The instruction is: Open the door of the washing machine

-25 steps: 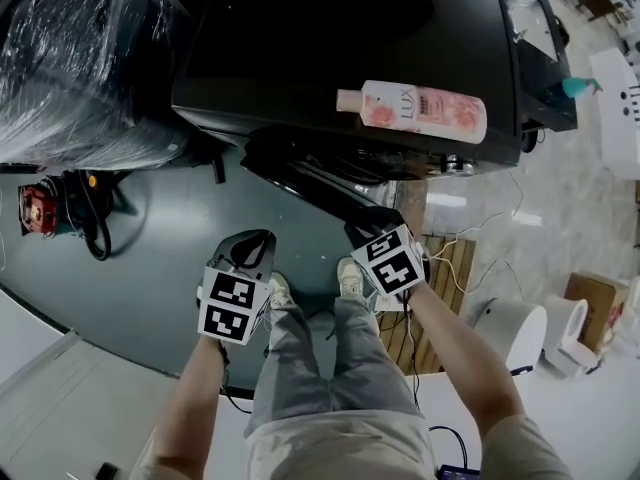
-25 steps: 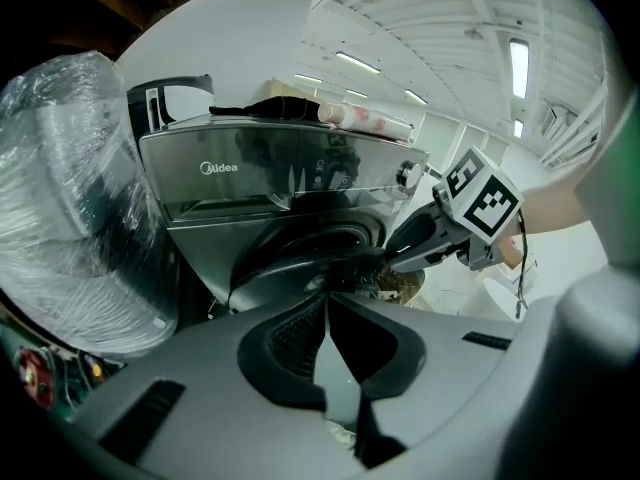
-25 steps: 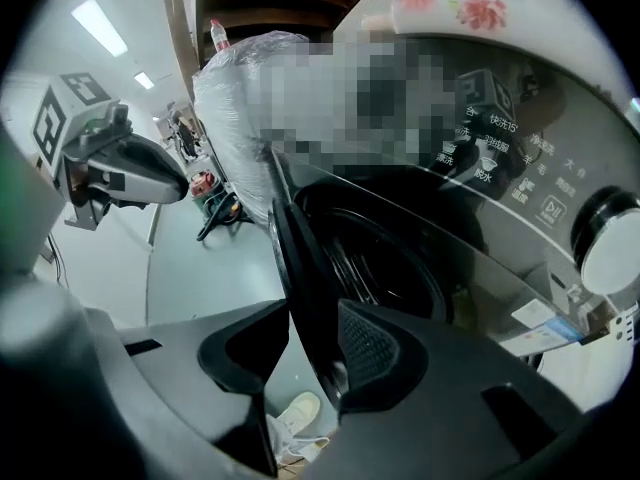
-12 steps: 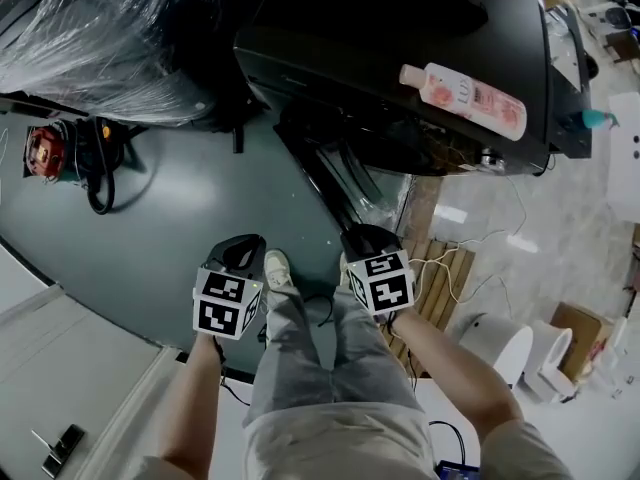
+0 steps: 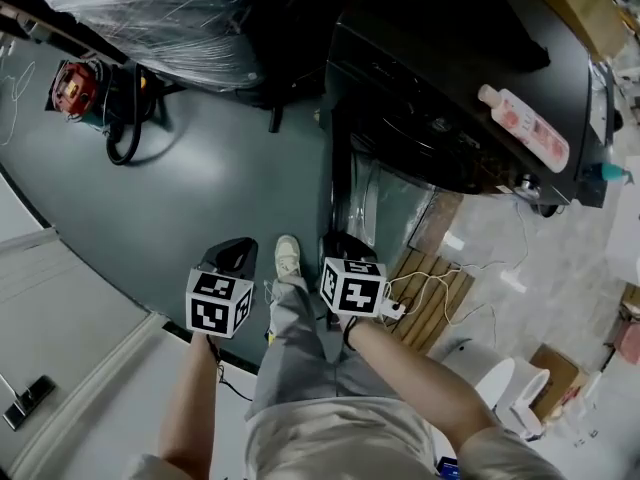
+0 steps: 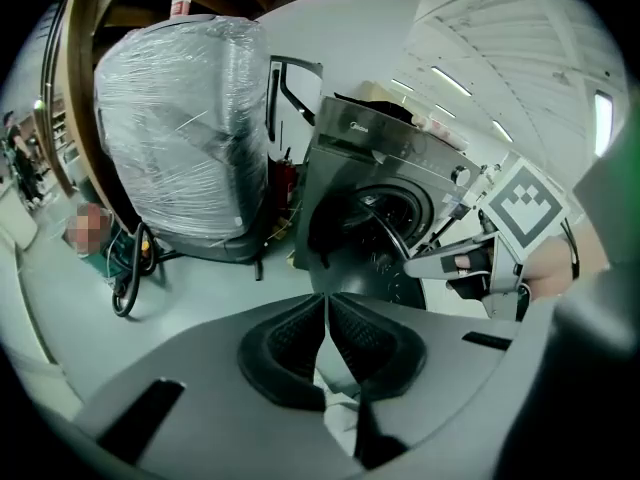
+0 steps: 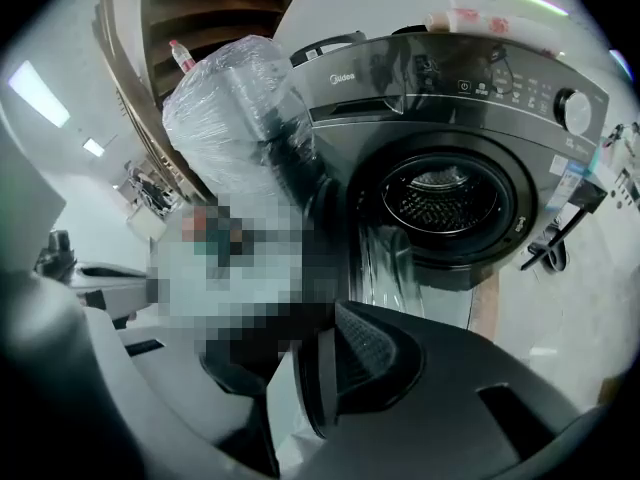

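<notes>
**Washing machine door (image 7: pixel 390 258) is found wide open**

The job looks done. The door is swung out to the side, away from the round hole in the front of the dark washing machine (image 5: pixel 450 88). The shiny drum (image 7: pixel 447 196) can be looked straight into in the right gripper view. In the head view the door is seen sticking out from the machine's front, over the grey floor (image 5: pixel 220 178). Nothing more seems to be left, unless the door is wanted even wider.

The door is not touched by either tool. The left tongs (image 5: pixel 232 253) are closed, tip against tip, and nothing is held in them. The right tongs (image 5: pixel 345 245) are part way open. A gap is seen beside the one pad that shows, and nothing is held there. The other side is partly hidden by a blurred patch. Both tongs are held low, near the person's legs and well apart from the door.

One word can be read: "Midea" (image 7: pixel 338 81) is printed on the front of the machine, above the hole. Small signs are set beside the knob (image 7: pixel 572 111), but they are too tiny to be read. A pink bottle (image 5: pixel 525 128) is laid on top of the machine, and its label cannot be made out. Only black and white squares are shown on the marker cubes (image 5: pixel 215 303), not words.
</notes>
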{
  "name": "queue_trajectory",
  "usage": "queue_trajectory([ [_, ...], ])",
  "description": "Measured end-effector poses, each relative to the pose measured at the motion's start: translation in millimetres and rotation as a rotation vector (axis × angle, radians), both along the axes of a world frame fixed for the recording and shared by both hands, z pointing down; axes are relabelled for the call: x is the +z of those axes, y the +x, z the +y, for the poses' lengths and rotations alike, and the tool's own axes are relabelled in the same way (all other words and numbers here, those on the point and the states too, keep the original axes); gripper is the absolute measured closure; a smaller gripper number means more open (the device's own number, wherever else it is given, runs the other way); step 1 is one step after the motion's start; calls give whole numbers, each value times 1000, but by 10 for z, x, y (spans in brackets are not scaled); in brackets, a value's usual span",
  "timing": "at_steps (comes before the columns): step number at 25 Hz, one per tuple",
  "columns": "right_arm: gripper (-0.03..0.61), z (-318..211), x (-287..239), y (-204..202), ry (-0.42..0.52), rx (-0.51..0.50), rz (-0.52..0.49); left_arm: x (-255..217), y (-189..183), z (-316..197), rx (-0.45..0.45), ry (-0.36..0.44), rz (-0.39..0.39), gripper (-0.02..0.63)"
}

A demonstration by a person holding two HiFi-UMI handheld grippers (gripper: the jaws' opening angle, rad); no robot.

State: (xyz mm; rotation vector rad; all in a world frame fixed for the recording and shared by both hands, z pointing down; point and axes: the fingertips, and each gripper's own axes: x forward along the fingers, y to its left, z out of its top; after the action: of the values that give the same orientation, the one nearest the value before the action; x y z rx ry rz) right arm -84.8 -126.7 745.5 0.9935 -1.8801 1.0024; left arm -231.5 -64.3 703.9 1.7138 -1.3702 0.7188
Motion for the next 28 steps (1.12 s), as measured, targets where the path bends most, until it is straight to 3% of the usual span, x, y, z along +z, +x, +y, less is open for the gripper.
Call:
queue_trajectory([
  [3,420,64,23,-260,-10,59,10,22,-227,231,-41,-23,-28,584],
  [9,419,134,51,-704,-54,175,14,-32,-747,482,-185,-17,9,584],
  [17,414,146,83,-1227,-121,211,10,-125,-1356,543,-258,2,-28,584],
  [28,410,-1,102,-1941,-152,238,-18,-116,-1716,727,-350,-12,5,584],
])
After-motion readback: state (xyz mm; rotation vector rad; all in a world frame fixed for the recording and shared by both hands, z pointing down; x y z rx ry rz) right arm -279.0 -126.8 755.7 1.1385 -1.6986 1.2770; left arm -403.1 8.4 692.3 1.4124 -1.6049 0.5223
